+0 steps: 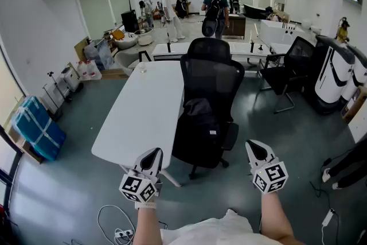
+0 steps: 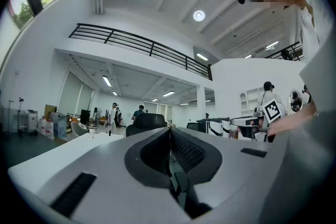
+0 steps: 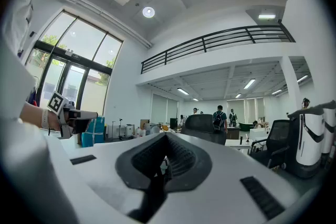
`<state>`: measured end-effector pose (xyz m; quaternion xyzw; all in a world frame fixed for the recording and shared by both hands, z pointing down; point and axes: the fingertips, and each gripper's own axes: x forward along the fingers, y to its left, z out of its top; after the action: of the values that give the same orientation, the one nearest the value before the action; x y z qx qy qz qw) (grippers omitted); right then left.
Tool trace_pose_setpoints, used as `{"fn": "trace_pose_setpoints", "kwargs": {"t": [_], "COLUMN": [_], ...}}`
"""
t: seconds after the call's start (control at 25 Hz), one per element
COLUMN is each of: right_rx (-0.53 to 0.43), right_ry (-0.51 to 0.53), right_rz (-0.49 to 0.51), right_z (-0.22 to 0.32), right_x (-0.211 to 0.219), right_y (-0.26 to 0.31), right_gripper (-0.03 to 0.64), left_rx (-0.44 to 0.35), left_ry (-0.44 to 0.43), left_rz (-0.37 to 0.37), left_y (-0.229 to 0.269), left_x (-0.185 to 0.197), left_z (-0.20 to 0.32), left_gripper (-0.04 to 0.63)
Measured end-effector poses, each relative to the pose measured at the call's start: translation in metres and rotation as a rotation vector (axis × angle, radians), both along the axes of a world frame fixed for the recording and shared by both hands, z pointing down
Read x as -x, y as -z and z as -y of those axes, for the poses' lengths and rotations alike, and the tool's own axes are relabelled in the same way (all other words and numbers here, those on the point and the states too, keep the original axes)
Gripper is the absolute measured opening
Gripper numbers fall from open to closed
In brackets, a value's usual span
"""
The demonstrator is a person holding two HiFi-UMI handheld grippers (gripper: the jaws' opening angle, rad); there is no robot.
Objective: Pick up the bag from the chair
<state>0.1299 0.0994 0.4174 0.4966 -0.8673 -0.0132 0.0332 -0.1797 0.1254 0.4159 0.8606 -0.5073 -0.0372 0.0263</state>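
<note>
White bench (image 1: 143, 112) is listed at left. Left claw (image 1: 153, 153): closed, empty, held short of the chair (image 1: 212, 74). Black bag (image 1: 198, 135): propped on the seat, untouched. Right claw (image 1: 255, 149): closed, empty. Pickup is judged not yet begun; approach and grasp remain.

Bag (image 1: 198, 133) on chair (image 1: 212, 78), table (image 1: 143, 106) alongside
The bag sits on the chair seat; the table lies to the chair's left, a second chair (image 1: 291, 69) behind on the right, people (image 1: 217, 6) farther back.
</note>
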Motion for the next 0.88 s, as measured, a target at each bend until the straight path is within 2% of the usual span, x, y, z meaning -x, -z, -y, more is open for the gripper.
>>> {"fn": "trace_pose_setpoints", "kwargs": {"t": [0.88], "right_rx": [0.003], "right_ry": [0.005], "right_rz": [0.008], "right_z": [0.005], "right_x": [0.016], "right_y": [-0.005], "right_gripper": [0.018], "left_rx": [-0.002], "left_ry": [0.0], "left_rz": [-0.031], "left_y": [-0.002], "left_x": [0.014], "left_z": [0.001], "left_gripper": [0.026]}}
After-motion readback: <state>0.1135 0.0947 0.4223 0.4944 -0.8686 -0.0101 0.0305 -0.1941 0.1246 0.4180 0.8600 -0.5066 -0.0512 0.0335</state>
